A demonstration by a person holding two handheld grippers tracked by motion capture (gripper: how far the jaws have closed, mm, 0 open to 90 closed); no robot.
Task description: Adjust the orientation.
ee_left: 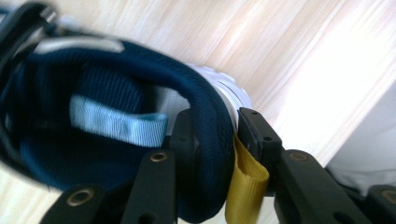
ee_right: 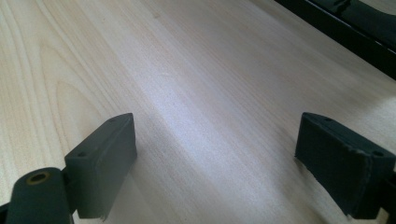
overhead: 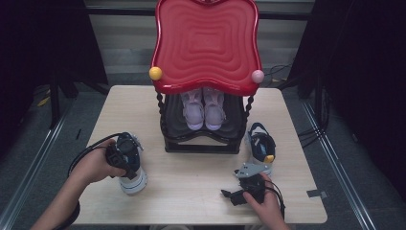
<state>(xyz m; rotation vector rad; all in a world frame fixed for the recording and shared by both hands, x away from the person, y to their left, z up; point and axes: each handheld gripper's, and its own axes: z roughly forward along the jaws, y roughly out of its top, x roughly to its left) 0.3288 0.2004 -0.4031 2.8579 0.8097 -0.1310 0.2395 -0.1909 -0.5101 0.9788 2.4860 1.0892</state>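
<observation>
A navy shoe with a white sole [overhead: 134, 182] stands at the front left of the wooden table [overhead: 191, 189]. My left gripper [overhead: 125, 157] comes down on it from above. In the left gripper view, the gripper [ee_left: 217, 135] is shut on the shoe's padded heel collar [ee_left: 212, 140], one jaw inside the shoe and one outside. A yellow pull tab [ee_left: 243, 182] is pressed under the outer jaw. Its matching navy shoe [overhead: 261, 146] stands at the right, beside the rack. My right gripper [overhead: 231, 195] lies low near the front edge, in front of that shoe. Its jaws [ee_right: 215, 154] are open over bare wood.
A black shoe rack [overhead: 201, 143] with a red wavy top tray [overhead: 206, 43] stands at the middle back of the table. A pair of pink shoes [overhead: 204, 109] sits on its lower shelf. Yellow [overhead: 155, 73] and pink [overhead: 257, 76] balls mark the tray's front corners.
</observation>
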